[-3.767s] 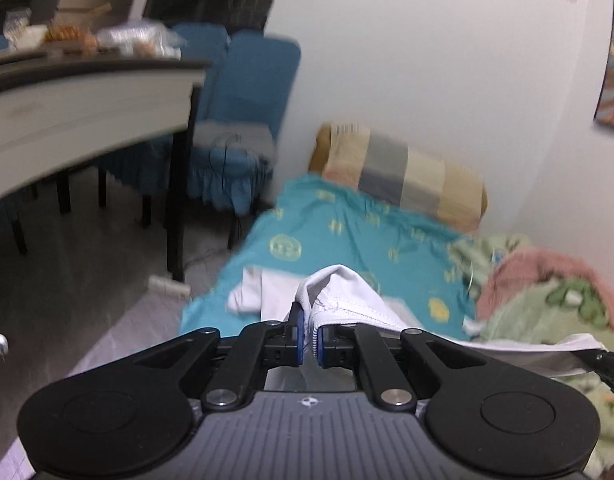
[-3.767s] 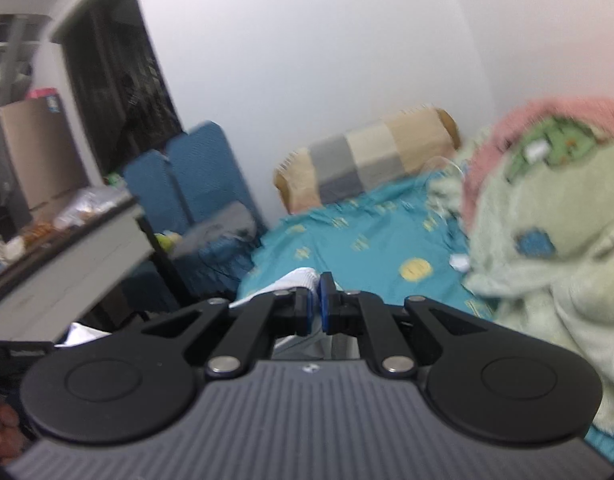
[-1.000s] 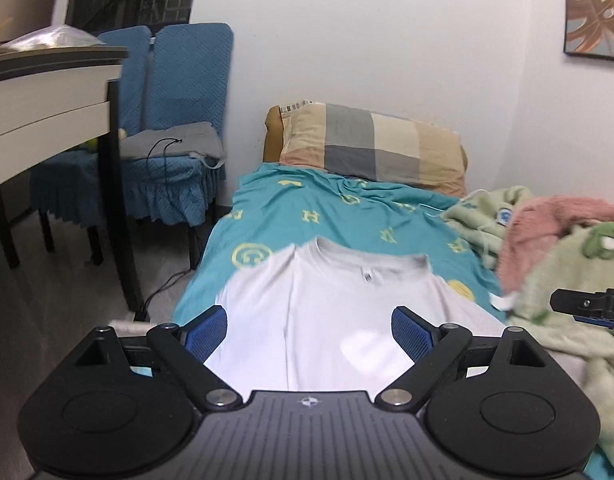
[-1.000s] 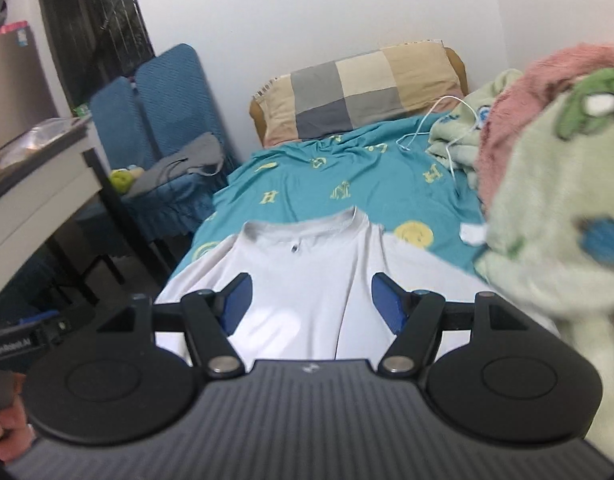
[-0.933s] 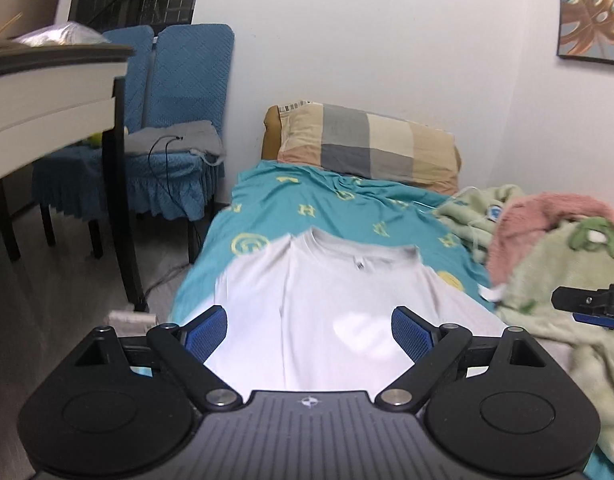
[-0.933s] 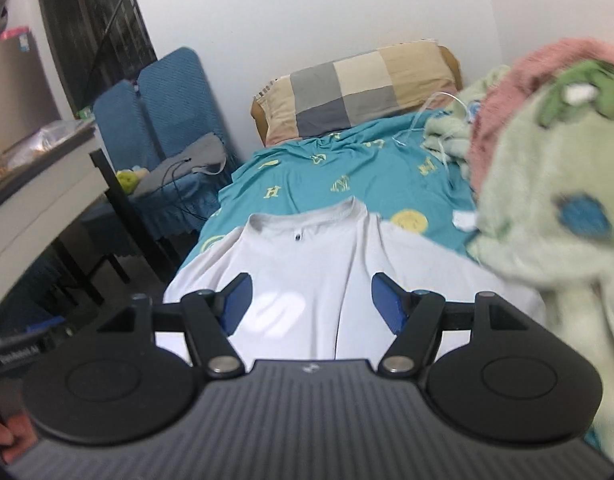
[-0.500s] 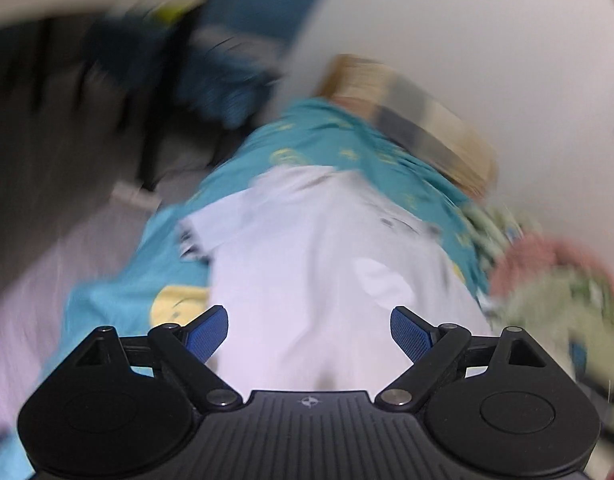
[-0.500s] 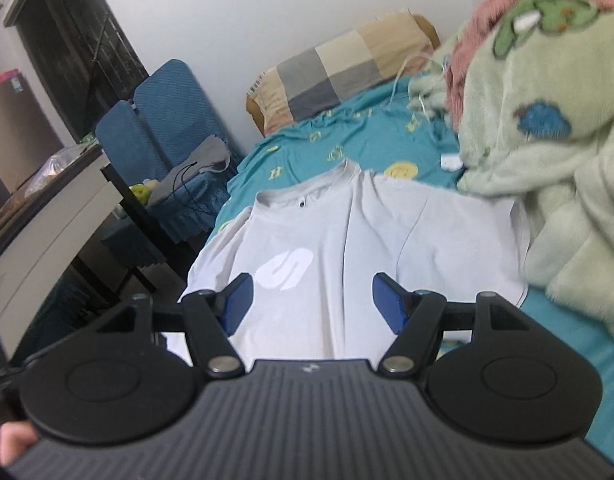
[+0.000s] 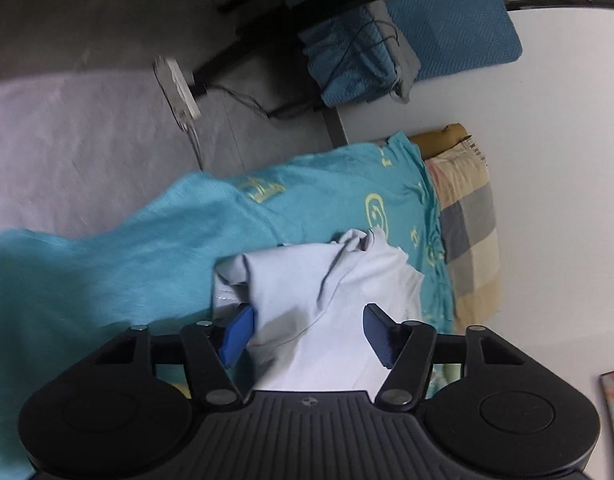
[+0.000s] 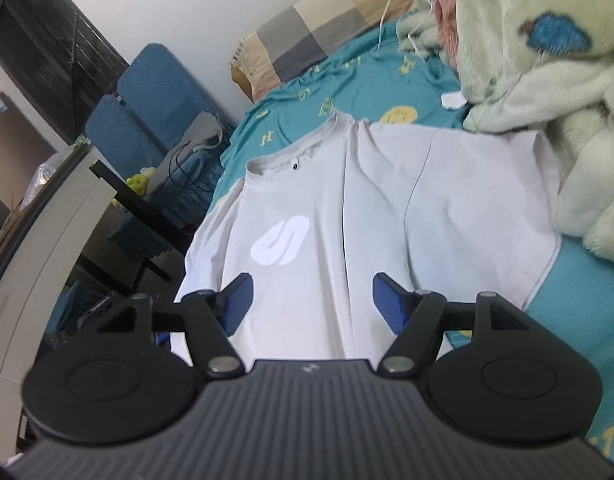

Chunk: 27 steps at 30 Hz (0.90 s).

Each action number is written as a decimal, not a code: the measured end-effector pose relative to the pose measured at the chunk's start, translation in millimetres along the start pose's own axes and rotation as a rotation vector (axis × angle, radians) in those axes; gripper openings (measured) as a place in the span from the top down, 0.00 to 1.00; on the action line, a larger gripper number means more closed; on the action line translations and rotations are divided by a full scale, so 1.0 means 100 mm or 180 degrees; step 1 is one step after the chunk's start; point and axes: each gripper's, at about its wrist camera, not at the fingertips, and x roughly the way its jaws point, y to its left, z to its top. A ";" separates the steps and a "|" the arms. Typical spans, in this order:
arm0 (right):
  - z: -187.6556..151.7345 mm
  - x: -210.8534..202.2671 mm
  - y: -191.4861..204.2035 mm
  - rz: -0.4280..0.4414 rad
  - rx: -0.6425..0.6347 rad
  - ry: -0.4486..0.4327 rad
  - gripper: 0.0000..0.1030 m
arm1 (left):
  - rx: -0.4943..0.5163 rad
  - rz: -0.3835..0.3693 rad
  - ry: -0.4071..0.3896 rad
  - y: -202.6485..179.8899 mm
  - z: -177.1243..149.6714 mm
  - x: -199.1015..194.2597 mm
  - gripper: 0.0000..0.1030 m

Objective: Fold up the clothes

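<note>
On the bed: white T-shirt [image 10: 347, 208] lies front-up on the teal bedsheet [image 10: 579, 284] — collar toward the pillow, hem toward the camera.
T-shirt detail: pale oval logo on the chest; long crease down the middle; one short sleeve spread flat toward the fleece blanket [image 10: 547, 80].
Left sleeve: in the left wrist view the cloth [image 9: 327, 292] is rumpled, its edge bunched up at the bed's floor side.
Right gripper [image 10: 313, 300]: blue fingers [image 10: 387, 302] wide apart, holding nothing — over the lower part of the shirt.
Left gripper [image 9: 307, 334]: fingers [image 9: 237, 332] spread fairly wide, shirt cloth between them; contact with the cloth cannot be told. View rolled sideways.
Pillow [image 10: 319, 28]: checked, tan and grey, at the head of the bed against the white wall.
Beside the bed: blue chairs [image 10: 147, 108] with a grey garment and a dark cable on the seat; desk [image 10: 43, 216] edge near the left side.
Floor [image 9: 87, 80]: grey, with a white power strip [image 9: 177, 92] and its cord.
</note>
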 end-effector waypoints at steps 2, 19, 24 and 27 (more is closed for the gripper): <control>0.00 0.09 -0.02 -0.0013 0.0016 0.0058 0.33 | 0.0030 0.0013 0.0010 -0.01 0.01 0.14 0.39; -0.09 0.34 -0.09 -0.0017 0.0145 0.0329 0.33 | -0.0376 -0.0202 -0.0110 0.14 0.08 0.32 0.40; -0.09 0.34 -0.15 -0.0055 0.0201 0.0334 0.33 | -0.0265 -0.0060 -0.0222 0.16 0.17 0.41 0.93; -0.09 0.32 -0.16 -0.0074 0.0196 0.0309 0.33 | 0.0001 0.0042 -0.0468 0.04 0.16 0.36 0.95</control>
